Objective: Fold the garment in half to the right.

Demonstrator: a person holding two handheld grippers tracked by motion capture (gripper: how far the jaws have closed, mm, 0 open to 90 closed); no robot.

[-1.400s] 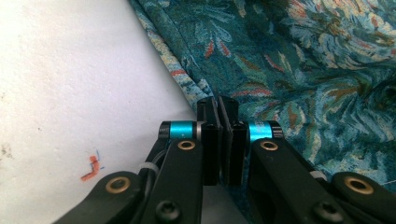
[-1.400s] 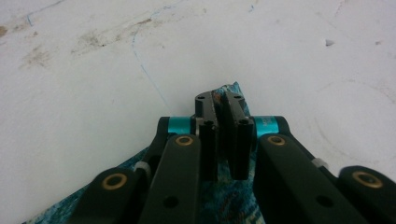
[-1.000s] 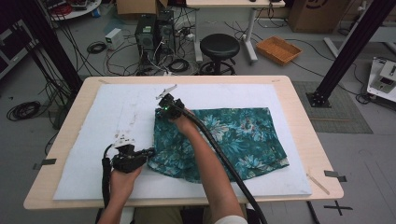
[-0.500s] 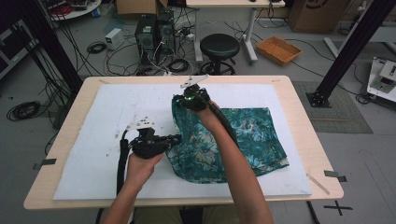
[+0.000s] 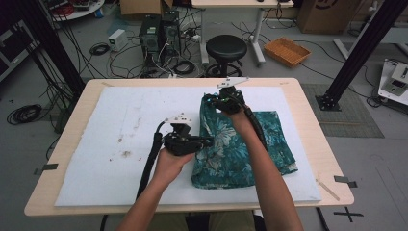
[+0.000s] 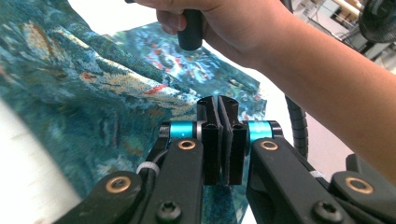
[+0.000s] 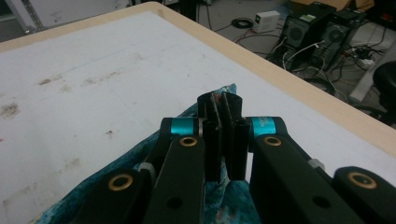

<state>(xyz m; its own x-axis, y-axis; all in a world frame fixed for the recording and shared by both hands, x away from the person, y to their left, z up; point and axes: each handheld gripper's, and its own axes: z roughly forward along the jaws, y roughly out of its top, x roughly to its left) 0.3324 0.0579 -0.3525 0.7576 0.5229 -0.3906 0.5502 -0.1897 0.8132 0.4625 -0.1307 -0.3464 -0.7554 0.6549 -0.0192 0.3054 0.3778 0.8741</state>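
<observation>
The right gripper (image 7: 220,106) has its two black jaws pressed together, with a thin edge of teal floral cloth (image 7: 140,161) caught between the pads. The cloth hangs down from the jaws and spreads toward the lower left, over a white mat (image 7: 93,84) marked with a few brownish stains. The mat lies on a wooden table (image 7: 299,93), whose pale edge runs diagonally behind the jaws. Beyond that edge, on the floor, stand computer towers (image 7: 308,30) among tangled cables (image 7: 243,21).
</observation>
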